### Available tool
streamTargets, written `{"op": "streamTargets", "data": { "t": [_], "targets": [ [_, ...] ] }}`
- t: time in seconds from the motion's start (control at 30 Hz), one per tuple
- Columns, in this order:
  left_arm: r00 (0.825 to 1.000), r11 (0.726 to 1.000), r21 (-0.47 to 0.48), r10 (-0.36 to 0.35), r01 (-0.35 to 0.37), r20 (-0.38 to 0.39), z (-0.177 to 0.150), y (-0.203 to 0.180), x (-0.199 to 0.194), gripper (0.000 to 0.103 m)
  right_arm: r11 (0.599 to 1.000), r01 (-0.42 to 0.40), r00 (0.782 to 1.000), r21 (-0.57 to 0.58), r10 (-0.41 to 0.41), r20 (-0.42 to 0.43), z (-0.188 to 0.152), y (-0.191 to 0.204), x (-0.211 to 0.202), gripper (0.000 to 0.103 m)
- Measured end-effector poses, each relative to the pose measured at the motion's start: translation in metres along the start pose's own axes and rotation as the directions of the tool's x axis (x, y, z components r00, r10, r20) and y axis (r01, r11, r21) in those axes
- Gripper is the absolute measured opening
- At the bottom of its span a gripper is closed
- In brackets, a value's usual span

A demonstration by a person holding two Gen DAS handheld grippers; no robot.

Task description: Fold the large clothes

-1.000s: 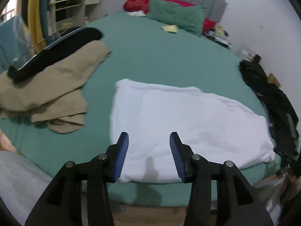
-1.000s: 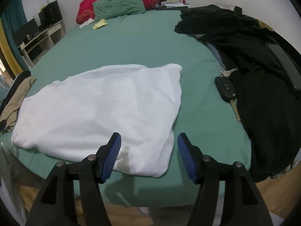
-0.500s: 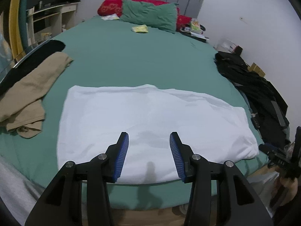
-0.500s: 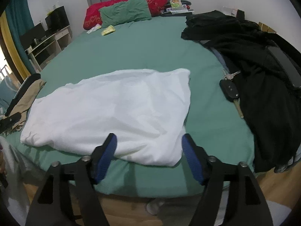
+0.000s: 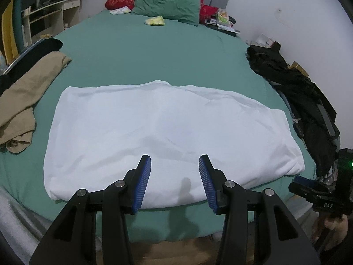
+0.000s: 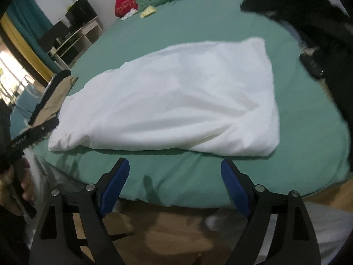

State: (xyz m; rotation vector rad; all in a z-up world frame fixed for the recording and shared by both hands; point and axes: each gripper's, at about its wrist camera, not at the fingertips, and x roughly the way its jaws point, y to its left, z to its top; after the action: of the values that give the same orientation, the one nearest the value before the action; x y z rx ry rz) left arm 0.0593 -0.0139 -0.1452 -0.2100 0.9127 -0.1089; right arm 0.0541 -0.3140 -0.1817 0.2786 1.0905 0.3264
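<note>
My left gripper (image 5: 175, 182) hangs half open and empty over the white garment's (image 5: 167, 130) near edge on the bed (image 5: 154, 50). My right gripper (image 6: 174, 187) is opening, nothing between its jaws. I risk pinching the sheet along with the hem.

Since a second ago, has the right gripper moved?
Yes. The right gripper has pulled back toward the bed's near edge: its opening fingers, earlier over the white cloth, now frame bare green sheet.

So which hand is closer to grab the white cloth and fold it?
Probably the left. The left gripper hovers over the near edge of the white cloth, open and empty. The right gripper is opening, with only green sheet between its fingers, short of the cloth.
</note>
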Motion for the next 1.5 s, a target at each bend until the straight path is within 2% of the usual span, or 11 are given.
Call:
{"op": "streamTargets", "data": {
  "t": [0.37, 0.53, 0.6, 0.77, 0.87, 1.0, 1.1, 1.23, 1.33, 1.4, 1.5],
  "targets": [
    [0.998, 0.999, -0.013, -0.044, 0.045, 0.043, 0.025, 0.001, 0.023, 0.048, 0.996, -0.024, 0.999, 0.085, 0.022, 0.027, 0.034, -0.007, 0.028, 0.085],
    [0.995, 0.996, -0.025, -0.086, 0.087, 0.056, 0.041, -0.01, 0.04, 0.048, 0.976, -0.082, 0.993, 0.201, 0.064, 0.098, 0.042, -0.022, 0.033, 0.085],
    [0.994, 0.996, -0.018, -0.092, 0.093, 0.054, 0.045, -0.017, 0.049, 0.048, 0.968, -0.08, 0.99, 0.237, 0.05, 0.13, 0.043, -0.027, 0.034, 0.085],
    [0.996, 0.996, -0.015, -0.087, 0.086, -0.019, 0.043, -0.028, 0.085, 0.048, 0.955, -0.089, 0.979, 0.284, 0.03, 0.203, 0.051, -0.026, 0.037, 0.088],
    [0.995, 0.998, 0.001, -0.057, 0.057, -0.082, 0.036, -0.03, 0.106, 0.048, 0.939, -0.119, 0.968, 0.322, 0.036, 0.25, 0.055, -0.026, 0.038, 0.097],
    [0.997, 0.999, 0.026, -0.02, 0.022, -0.078, 0.035, -0.033, 0.111, 0.048, 0.925, -0.076, 0.974, 0.371, -0.01, 0.224, 0.037, -0.024, 0.029, 0.097],
    [0.996, 1.0, 0.013, -0.02, 0.021, -0.085, 0.038, -0.031, 0.113, 0.048, 0.917, -0.054, 0.968, 0.396, -0.05, 0.247, 0.018, -0.036, 0.016, 0.097],
    [0.997, 0.999, 0.035, -0.009, 0.012, -0.075, 0.035, -0.033, 0.112, 0.048, 0.896, -0.063, 0.953, 0.439, -0.078, 0.294, 0.029, -0.051, 0.016, 0.1],
    [0.997, 1.0, 0.028, -0.011, 0.013, -0.077, 0.036, -0.033, 0.111, 0.048, 0.924, -0.022, 0.951, 0.382, -0.098, 0.292, 0.047, -0.041, 0.03, 0.103],
    [0.997, 1.0, 0.011, -0.012, 0.013, -0.082, 0.038, -0.031, 0.112, 0.048, 0.93, -0.079, 0.944, 0.359, -0.046, 0.327, 0.057, -0.04, 0.038, 0.103],
    [0.996, 1.0, -0.001, -0.009, 0.009, -0.086, 0.037, -0.031, 0.111, 0.048, 0.884, -0.288, 0.91, 0.367, 0.133, 0.393, 0.07, -0.047, 0.046, 0.103]
  ]
}}
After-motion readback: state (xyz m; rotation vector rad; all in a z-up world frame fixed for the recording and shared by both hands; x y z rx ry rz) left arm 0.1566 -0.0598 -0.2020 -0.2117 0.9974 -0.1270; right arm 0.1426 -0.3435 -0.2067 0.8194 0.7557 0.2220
